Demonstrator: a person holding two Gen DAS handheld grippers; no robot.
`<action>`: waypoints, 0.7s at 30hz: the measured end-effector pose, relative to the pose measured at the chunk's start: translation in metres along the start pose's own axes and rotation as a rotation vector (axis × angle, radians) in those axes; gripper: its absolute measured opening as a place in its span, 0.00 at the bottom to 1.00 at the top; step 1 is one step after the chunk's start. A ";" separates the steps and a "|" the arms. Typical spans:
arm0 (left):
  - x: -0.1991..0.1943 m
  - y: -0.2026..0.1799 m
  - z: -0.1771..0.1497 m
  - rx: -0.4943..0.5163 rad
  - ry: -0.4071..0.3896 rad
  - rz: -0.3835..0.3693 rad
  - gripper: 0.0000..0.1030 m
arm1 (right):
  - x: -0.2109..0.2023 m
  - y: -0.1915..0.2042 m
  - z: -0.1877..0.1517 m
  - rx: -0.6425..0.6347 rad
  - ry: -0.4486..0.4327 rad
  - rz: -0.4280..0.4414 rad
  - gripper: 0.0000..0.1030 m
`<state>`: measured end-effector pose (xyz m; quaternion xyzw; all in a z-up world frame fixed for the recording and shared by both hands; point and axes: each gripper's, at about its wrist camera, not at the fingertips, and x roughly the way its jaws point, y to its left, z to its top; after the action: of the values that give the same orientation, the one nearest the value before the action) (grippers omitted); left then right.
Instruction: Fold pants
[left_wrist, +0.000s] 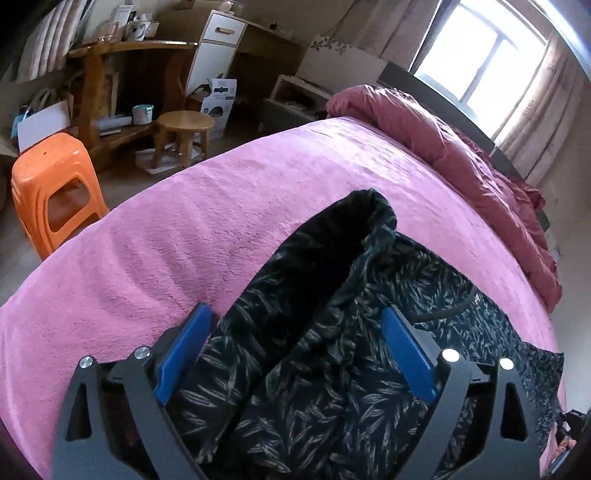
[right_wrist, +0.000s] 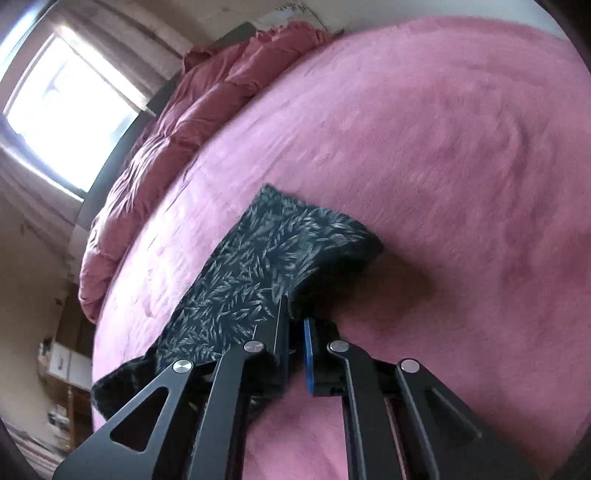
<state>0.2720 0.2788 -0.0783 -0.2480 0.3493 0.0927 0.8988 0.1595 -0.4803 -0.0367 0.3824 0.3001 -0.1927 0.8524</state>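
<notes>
Dark pants with a pale leaf print lie bunched on the pink blanket of a bed. My left gripper stands wide open over them; the cloth lies between its blue pads and I see no squeeze on it. In the right wrist view a part of the pants is raised off the blanket and casts a shadow. My right gripper is shut on the edge of that cloth, its fingers nearly together.
A rumpled dark red quilt lies along the bed's window side, also seen as the quilt. Beside the bed stand an orange plastic stool, a round wooden stool and a cluttered wooden desk.
</notes>
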 end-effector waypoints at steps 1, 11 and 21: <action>0.000 0.000 0.001 0.002 0.001 0.000 0.91 | -0.008 -0.005 0.001 0.001 -0.020 -0.010 0.05; 0.002 -0.005 0.002 0.013 0.007 0.012 0.92 | -0.040 -0.069 -0.010 0.061 -0.065 -0.069 0.04; 0.004 -0.025 0.022 0.088 0.059 0.040 0.98 | -0.072 0.025 -0.060 -0.348 -0.179 -0.179 0.43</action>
<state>0.2962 0.2686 -0.0583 -0.2039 0.3842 0.0880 0.8961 0.0980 -0.4114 -0.0073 0.1825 0.2848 -0.2461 0.9083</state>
